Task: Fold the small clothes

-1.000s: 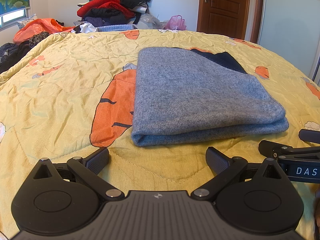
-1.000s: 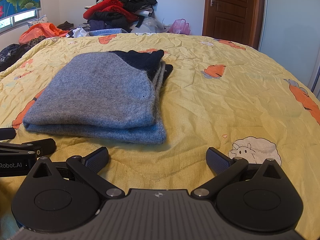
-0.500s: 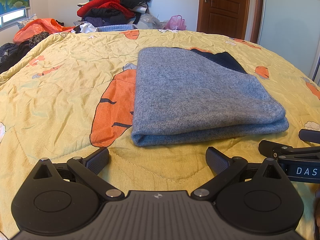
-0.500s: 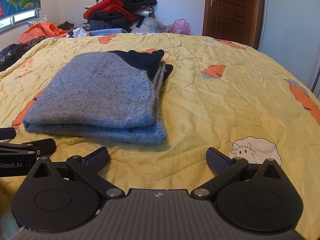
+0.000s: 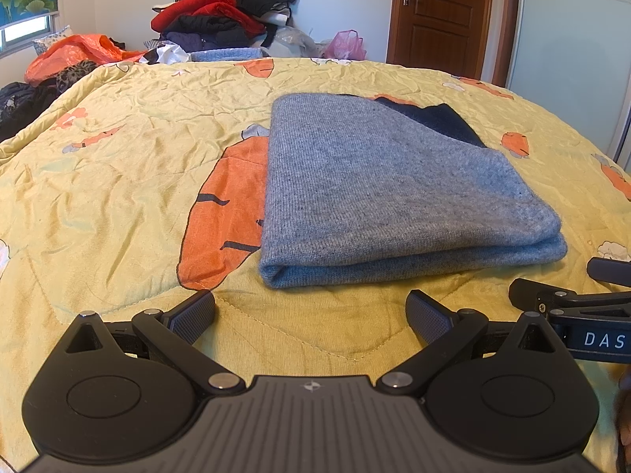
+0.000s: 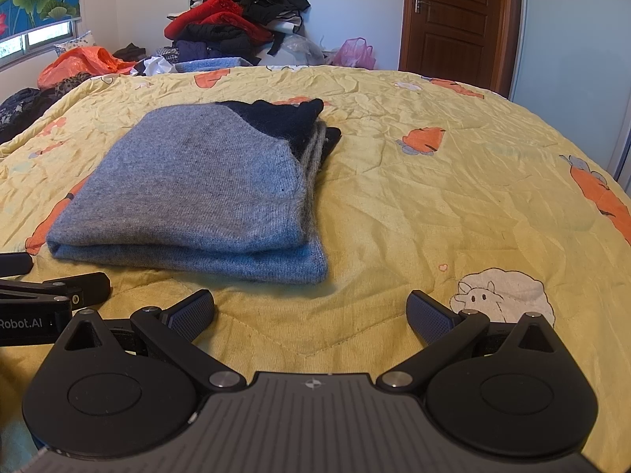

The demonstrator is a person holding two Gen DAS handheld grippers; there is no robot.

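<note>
The grey sweater (image 5: 394, 197) lies folded into a thick rectangle on the yellow quilt (image 5: 118, 181) of the bed, partly over a printed orange carrot. A dark navy part pokes out at its far corner, and its layered open edges show on the side seen best from the right view (image 6: 205, 189).

The fold looks finished, or nearly so. The risk from here, I would judge, is in any further handling: the knit is soft and stacked in several layers, so a pinch that takes only the top layer would peel the stack open, and a nudge along the slippery, wrinkled quilt could skew the edges.

Both pairs of tongs sit low over the quilt on the near side of the sweater, apart from it. The left tongs (image 5: 311, 313) are spread wide and hold nothing, with the folded near edge just ahead of them. The right tongs (image 6: 311, 311) are likewise wide and empty, with the sweater's near right corner ahead and to their left.

A heap of clothes (image 5: 224, 12) is piled beyond the bed, near a wooden door (image 5: 441, 15).
</note>
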